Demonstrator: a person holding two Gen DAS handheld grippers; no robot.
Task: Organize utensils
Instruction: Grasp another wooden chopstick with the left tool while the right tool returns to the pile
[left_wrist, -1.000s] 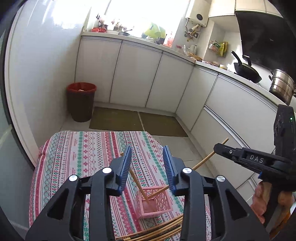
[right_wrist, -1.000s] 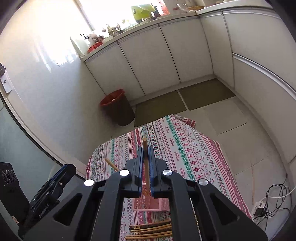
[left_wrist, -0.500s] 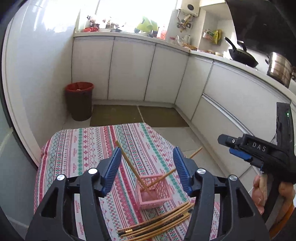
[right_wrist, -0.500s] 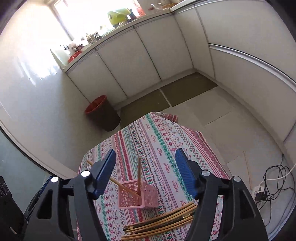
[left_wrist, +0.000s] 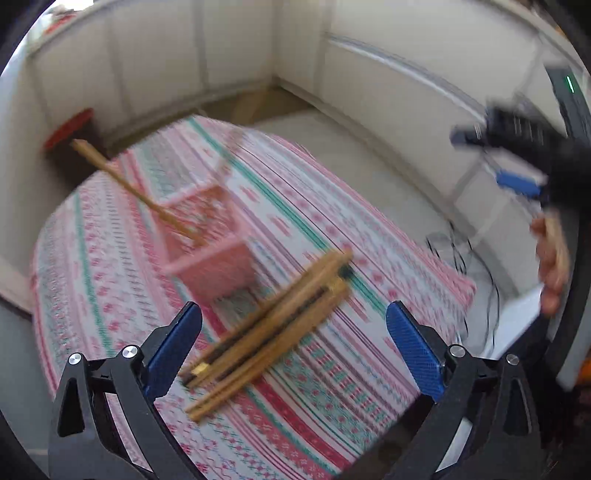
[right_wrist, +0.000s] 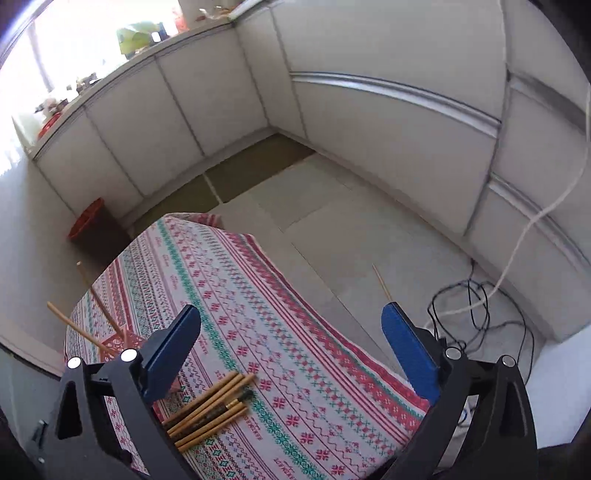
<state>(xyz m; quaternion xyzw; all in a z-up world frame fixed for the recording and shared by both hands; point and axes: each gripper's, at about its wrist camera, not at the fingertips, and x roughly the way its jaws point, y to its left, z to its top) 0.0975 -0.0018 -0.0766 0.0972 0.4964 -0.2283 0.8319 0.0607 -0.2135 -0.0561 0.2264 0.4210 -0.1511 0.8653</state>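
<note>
A pink mesh basket (left_wrist: 212, 240) stands on the patterned tablecloth (left_wrist: 314, 229) with a wooden chopstick (left_wrist: 129, 184) leaning out of it. A bundle of several chopsticks (left_wrist: 273, 317) lies flat just in front of the basket. My left gripper (left_wrist: 293, 347) is open and empty, held above the bundle. The right wrist view shows the bundle (right_wrist: 210, 408) at lower left and two chopsticks (right_wrist: 96, 299) sticking out of the basket (right_wrist: 114, 345). My right gripper (right_wrist: 291, 347) is open and empty over the cloth (right_wrist: 277, 332). It also shows, blurred, in the left wrist view (left_wrist: 517, 162).
A single chopstick (right_wrist: 381, 282) lies on the tiled floor right of the table. Cables (right_wrist: 476, 310) lie on the floor further right. A red-rimmed bin (right_wrist: 90, 225) stands by the white cabinets (right_wrist: 207, 96) beyond the table.
My right gripper opened and let go of a chopstick, which now stands in the basket. Both grippers opened wider, and the left one tilted down over the bundle. The right view swung rightwards.
</note>
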